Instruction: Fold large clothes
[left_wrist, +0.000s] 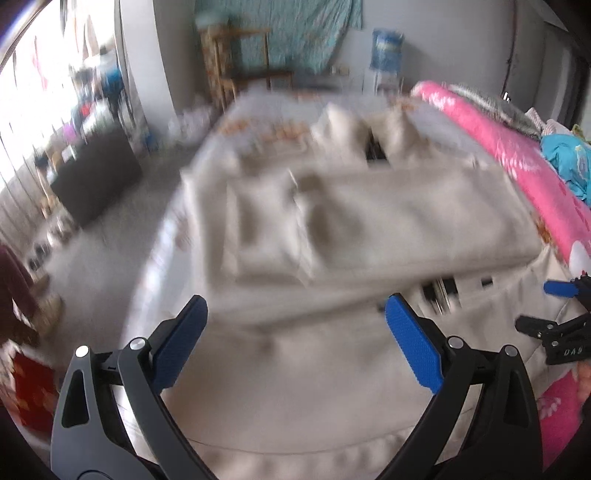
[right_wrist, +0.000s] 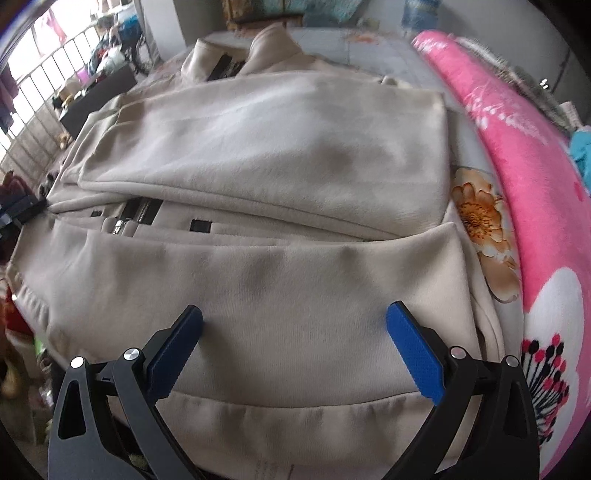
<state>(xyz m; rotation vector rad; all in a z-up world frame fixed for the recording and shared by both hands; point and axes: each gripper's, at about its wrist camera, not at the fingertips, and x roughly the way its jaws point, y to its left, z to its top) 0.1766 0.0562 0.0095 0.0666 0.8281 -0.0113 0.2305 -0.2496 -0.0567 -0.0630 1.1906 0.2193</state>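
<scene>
beige jacket (right_wrist: 258, 147), hem beneath spread fingers (right_wrist: 413, 354)

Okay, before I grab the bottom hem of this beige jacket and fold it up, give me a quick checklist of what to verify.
1. Left gripper open and empty: ok, jaws spread, nothing between them.
2. Right gripper open and empty: ok, it hovers over the lower front panel.
3. Sleeves folded in: ok, a sleeve lies across the beige jacket.
4. Bottom hem exposed and within view: ok, it runs just ahead of the right gripper.
5. Pink blanket clear of the fold path: ok, it lies beside the jacket.
6. Left view sharp enough to aim: not ok, it is blurred.
</scene>
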